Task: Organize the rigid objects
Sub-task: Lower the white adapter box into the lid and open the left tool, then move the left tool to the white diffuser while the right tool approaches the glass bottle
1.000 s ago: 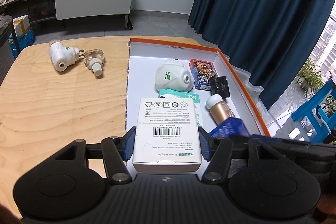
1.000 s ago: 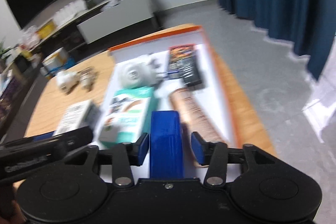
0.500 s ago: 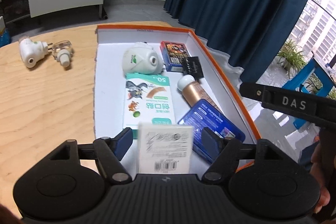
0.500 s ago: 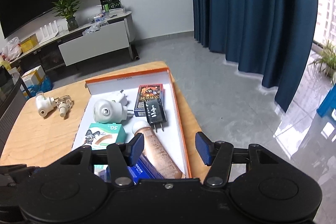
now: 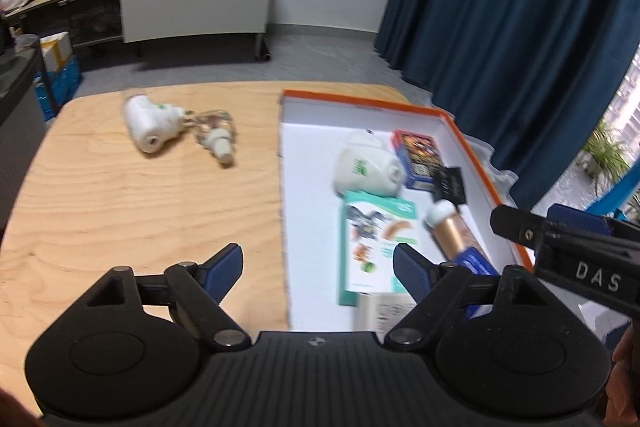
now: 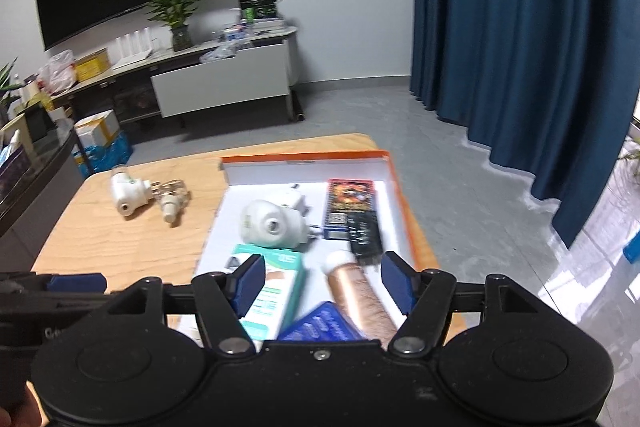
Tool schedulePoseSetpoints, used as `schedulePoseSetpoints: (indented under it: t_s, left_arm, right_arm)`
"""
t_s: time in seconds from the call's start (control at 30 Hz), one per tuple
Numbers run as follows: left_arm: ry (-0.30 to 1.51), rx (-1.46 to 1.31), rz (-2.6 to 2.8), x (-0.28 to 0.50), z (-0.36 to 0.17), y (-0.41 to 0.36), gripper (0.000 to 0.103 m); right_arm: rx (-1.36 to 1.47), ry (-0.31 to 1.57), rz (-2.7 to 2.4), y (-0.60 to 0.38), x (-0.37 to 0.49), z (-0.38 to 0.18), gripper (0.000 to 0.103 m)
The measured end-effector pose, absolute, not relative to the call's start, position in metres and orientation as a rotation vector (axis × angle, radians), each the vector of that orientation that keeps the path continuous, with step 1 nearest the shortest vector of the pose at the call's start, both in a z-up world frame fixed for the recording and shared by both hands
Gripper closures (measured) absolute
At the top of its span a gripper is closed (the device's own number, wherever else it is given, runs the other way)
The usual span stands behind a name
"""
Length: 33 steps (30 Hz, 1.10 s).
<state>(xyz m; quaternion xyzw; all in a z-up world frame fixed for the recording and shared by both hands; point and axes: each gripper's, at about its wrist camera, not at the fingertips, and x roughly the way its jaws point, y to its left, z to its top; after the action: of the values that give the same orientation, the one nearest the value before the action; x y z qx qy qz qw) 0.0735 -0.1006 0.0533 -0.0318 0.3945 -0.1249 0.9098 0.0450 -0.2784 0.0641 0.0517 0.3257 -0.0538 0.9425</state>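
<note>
Now spreading both empty tools, left tool (image 5: 318, 267) and right tool (image 6: 322, 283), above the orange-rimmed white cardboard tray (image 5: 476, 147) on the pale wooden desk (image 5: 140, 211).

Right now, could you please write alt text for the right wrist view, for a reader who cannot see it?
The right gripper, its jaws opening and empty, hangs over an orange-edged white box on a light wooden table. The box holds a white round plug-in device, a teal carton and a copper-coloured bottle.
</note>
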Motion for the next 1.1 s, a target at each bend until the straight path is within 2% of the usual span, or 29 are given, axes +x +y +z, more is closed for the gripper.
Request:
schedulePoseSetpoints:
  t_s: [0.5, 1.0, 1.1]
  left_arm:
    - [0.816, -0.150, -0.131, 0.091, 0.052, -0.033, 0.018]
    - [0.826, -0.180, -0.088, 0.108, 0.043, -0.008, 0.018]
    - [0.827, -0.183, -0.076, 0.113, 0.040, -0.004, 0.015]
  right_arm:
    - [0.030, 0.702, 0.032, -0.211, 0.075, 0.063, 0.025]
    - [-0.013, 0.729, 0.091, -0.182, 0.097, 0.055, 0.024]
    - [-0.014, 0.734, 0.097, -0.181, 0.101, 0.052, 0.024]
